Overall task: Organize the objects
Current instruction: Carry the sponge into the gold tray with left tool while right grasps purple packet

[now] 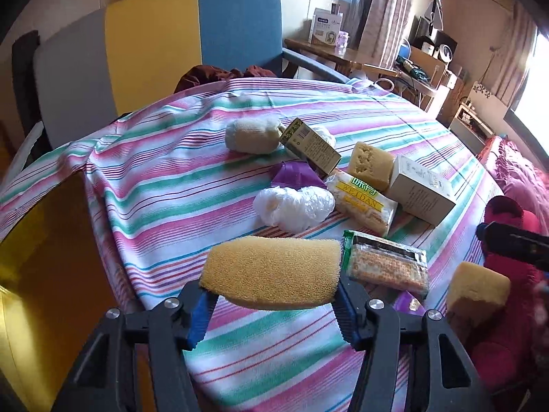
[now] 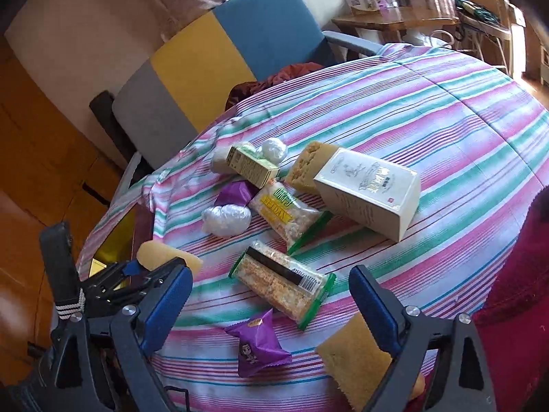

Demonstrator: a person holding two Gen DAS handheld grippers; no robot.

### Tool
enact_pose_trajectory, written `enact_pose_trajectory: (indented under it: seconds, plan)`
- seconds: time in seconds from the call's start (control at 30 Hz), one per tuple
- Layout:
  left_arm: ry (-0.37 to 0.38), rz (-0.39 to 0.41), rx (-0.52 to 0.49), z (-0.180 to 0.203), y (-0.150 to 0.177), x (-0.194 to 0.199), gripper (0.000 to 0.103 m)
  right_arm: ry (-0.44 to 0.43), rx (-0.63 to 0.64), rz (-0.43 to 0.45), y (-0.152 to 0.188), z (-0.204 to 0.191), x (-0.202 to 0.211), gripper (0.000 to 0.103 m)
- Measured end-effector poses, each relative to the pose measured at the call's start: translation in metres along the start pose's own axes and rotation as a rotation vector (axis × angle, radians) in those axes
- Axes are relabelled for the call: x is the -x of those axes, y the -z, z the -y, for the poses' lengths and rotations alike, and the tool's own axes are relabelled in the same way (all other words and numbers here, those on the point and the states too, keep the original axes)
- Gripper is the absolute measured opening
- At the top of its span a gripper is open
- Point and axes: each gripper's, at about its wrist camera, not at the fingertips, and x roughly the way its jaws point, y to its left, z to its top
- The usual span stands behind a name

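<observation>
Striped cloth [image 1: 164, 178], sponge [image 1: 272, 271] crosswise in left tool [image 1: 271, 312]

Both wrist cams are looking steeply down along their own fingers, hovering close over the striped desk [image 1: 164, 178]. Both are catching the same snack pile and the chair [image 2: 240, 44] behind, right cam sitting further right.
</observation>
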Motion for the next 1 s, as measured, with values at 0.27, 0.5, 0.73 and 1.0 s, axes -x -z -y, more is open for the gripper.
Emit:
enact_pose_trajectory:
  seconds: [0.27,0.5,0.73,1.0]
  plan:
    - [-0.003,0.08,0.051,-0.016,0.024,0.051,0.062,0.107,0.352,-0.28,0.022,-0.06,-0.054,0.055]
    - [-0.03,0.124,0.122,-0.052,0.043,0.083,0.062,0.233,0.467,-0.44,0.038,-0.066,-0.086,0.048]
    - [-0.142,0.14,0.28,-0.14,0.062,0.111,0.062,0.284,0.508,-0.47,0.046,-0.066,-0.095,0.032]
    - [-0.337,0.078,0.411,-0.255,0.069,0.1,0.062,0.286,0.498,-0.452,0.046,-0.059,-0.093,0.031]
